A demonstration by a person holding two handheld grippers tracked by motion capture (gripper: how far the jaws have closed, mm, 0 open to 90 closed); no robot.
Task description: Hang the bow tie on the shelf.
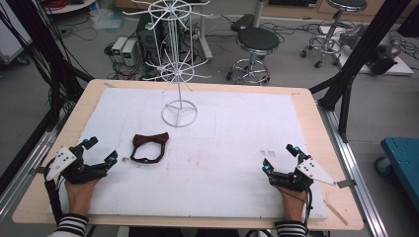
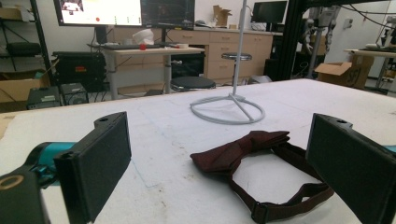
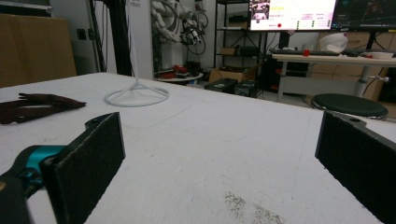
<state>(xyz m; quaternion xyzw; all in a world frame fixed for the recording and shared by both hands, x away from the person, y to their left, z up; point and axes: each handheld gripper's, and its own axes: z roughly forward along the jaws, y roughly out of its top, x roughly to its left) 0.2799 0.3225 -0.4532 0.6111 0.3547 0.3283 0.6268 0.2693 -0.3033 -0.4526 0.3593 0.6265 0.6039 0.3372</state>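
At the lower left of the high view, left claw (image 1: pixel 101 152) resting low on the white surface (image 1: pixel 232 143), jaws spread wide, nothing between them. Just right of it, near but apart, dark red bow tie (image 1: pixel 149 147) lying flat with its strap looped toward the bottom of the frame. At the lower right, right claw (image 1: pixel 279 159), also spread wide and holding nothing, well apart from the bow tie. Near the top middle, white wire rack (image 1: pixel 177 74) standing upright on its round ring base. Striped sleeves (image 1: pixel 73 224) at the bottom edge.

In the left gripper view, bow tie (image 2: pixel 243 151) lying ahead between the two black jaws.
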